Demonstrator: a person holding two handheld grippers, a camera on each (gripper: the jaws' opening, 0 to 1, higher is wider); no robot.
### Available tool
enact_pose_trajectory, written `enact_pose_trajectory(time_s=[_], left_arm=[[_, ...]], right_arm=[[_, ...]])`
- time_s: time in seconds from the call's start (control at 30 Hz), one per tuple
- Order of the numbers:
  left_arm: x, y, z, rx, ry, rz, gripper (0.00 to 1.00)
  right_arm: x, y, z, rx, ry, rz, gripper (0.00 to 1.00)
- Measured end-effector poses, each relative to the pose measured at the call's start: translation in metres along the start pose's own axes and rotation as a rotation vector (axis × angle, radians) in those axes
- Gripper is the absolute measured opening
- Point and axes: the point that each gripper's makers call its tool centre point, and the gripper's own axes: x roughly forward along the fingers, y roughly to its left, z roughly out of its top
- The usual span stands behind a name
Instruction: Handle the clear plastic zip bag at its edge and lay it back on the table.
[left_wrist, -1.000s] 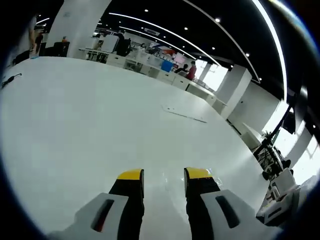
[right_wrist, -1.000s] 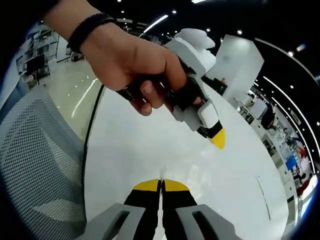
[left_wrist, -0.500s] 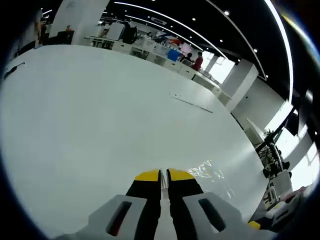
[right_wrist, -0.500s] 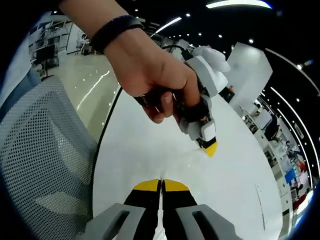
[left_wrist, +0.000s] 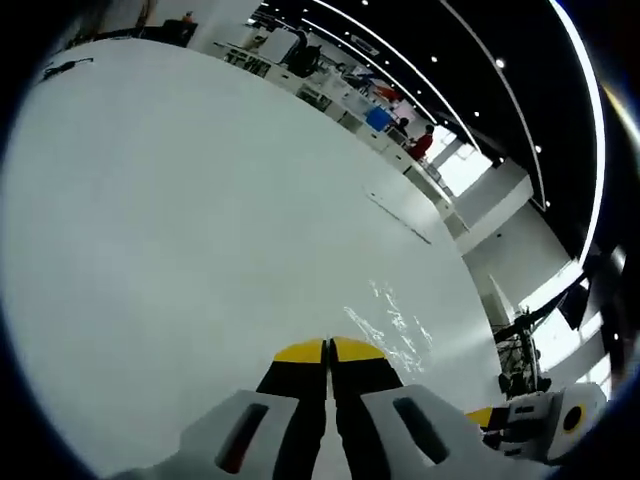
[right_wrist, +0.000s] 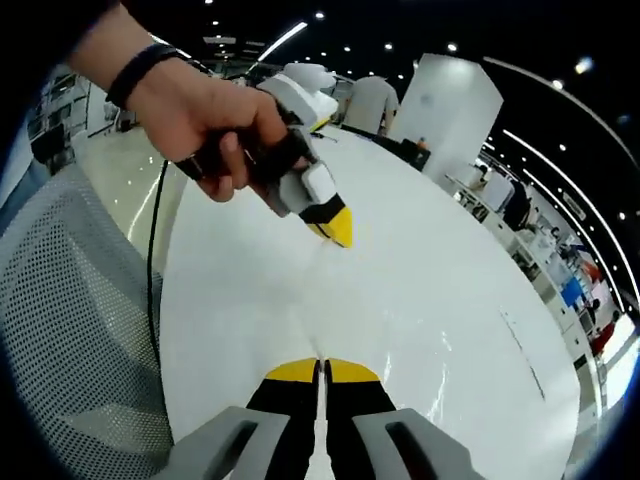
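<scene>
Jaws of the right gripper, yellow-tipped, rise at the bottom centre of the right gripper view, pressed together on a thin edge of the clear plastic zip bag. Bag: barely visible film, stretched from these tips up toward the upper middle of the frame, above the white table.

Left gripper, same view, upper left of centre: gripped by a person's hand with a dark wristband; its yellow tip meets the bag's far edge. Grey mesh chair back at lower left; black cable along the table's left edge.

Left gripper view: own jaws at bottom centre, closed together on the bag's edge; crinkled glints of the film just beyond the tips, right of centre. Right gripper enters at the lower right edge. Table surface fills mid-frame. Far upper frame: office desks and a seated person in red.
</scene>
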Motion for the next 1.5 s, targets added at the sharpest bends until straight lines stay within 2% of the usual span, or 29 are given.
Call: enact_pose_trajectory(time_s=[0.13, 0.23, 0.33, 0.4, 0.5, 0.67, 0.87, 0.97, 1.17, 1.3, 1.43, 1.5], left_arm=[[-0.006, 0.002, -0.006, -0.023, 0.004, -0.008, 0.0], [-0.006, 0.005, -0.01, -0.048, -0.001, -0.011, 0.0], [-0.012, 0.004, -0.021, -0.056, 0.0, 0.002, 0.0], [-0.015, 0.0, -0.029, -0.069, -0.001, 0.013, 0.0], [-0.014, 0.001, -0.026, -0.097, -0.016, 0.021, 0.0], [-0.012, -0.004, -0.019, -0.103, -0.039, 0.022, 0.0], [-0.007, -0.006, -0.013, -0.104, -0.052, 0.022, 0.0], [-0.008, -0.01, -0.011, -0.105, -0.06, 0.023, 0.0], [-0.01, -0.018, -0.01, -0.141, -0.088, 0.016, 0.0], [-0.008, -0.019, -0.004, -0.152, -0.102, -0.001, 0.0], [-0.009, -0.02, -0.007, -0.164, -0.098, -0.005, 0.0], [-0.009, -0.019, -0.008, -0.189, -0.099, -0.01, 0.0]], right_arm=[[0.001, -0.014, -0.01, 0.071, 0.013, -0.024, 0.0], [0.005, -0.018, -0.017, 0.088, 0.028, -0.027, 0.0], [0.003, -0.016, -0.021, 0.146, 0.03, -0.019, 0.0], [0.001, -0.018, -0.021, 0.202, 0.009, -0.016, 0.0], [-0.001, -0.017, -0.023, 0.234, -0.001, 0.006, 0.09], [-0.006, -0.016, -0.011, 0.293, -0.049, 0.038, 0.29], [-0.006, -0.018, 0.008, 0.355, -0.115, 0.061, 0.36], [-0.004, -0.012, 0.017, 0.362, -0.134, 0.088, 0.38], [0.002, 0.005, 0.036, 0.318, -0.137, 0.11, 0.4], [0.006, 0.014, 0.047, 0.261, -0.132, 0.098, 0.4], [0.011, 0.021, 0.053, 0.247, -0.121, 0.084, 0.39], [0.014, 0.023, 0.053, 0.236, -0.093, 0.055, 0.37]])
